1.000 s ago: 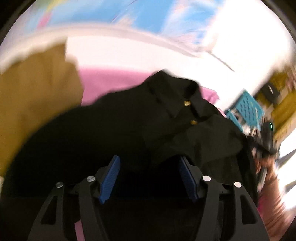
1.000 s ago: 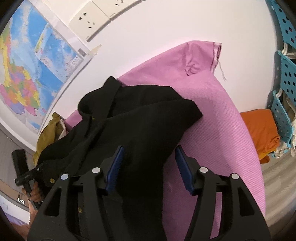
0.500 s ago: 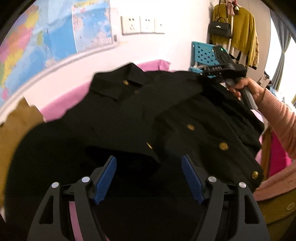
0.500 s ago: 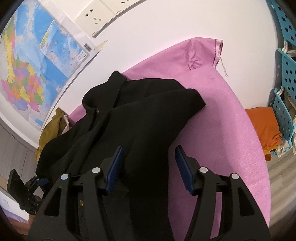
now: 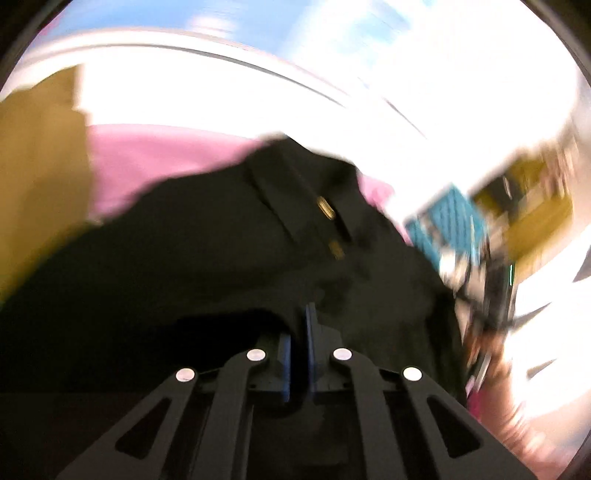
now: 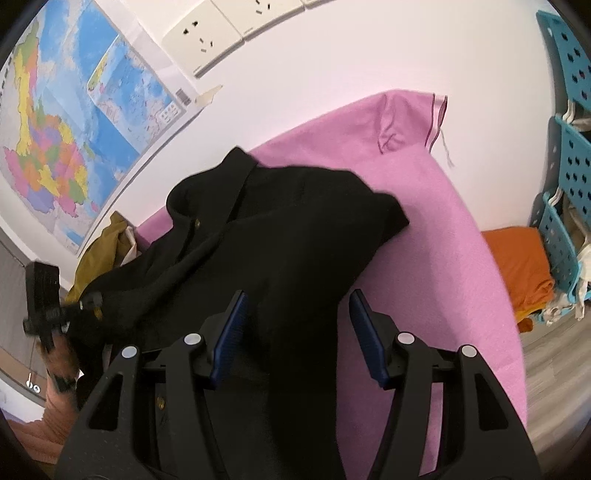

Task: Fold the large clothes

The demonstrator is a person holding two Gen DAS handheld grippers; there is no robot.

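Note:
A black jacket (image 6: 295, 240) with gold buttons lies rumpled on a pink cloth (image 6: 424, 206). My right gripper (image 6: 297, 306) hovers open over the jacket's near part, its blue pads well apart and dark fabric below them. At the far left of the right wrist view, my left gripper (image 6: 90, 299), held by a hand, meets the jacket's edge. The left wrist view is blurred by motion. There the left gripper (image 5: 299, 317) has its pads nearly together at a fold of the black jacket (image 5: 221, 258), and it looks shut on the cloth.
A mustard garment (image 6: 99, 251) lies past the jacket at the wall. A folded orange garment (image 6: 517, 266) sits right of the pink cloth, beside teal perforated baskets (image 6: 572, 166). A wall map (image 6: 74, 129) and sockets (image 6: 207, 33) hang behind.
The left gripper's pads went from wide apart to nearly touching, and its view swung fast and blurred. The right gripper stayed open in place.

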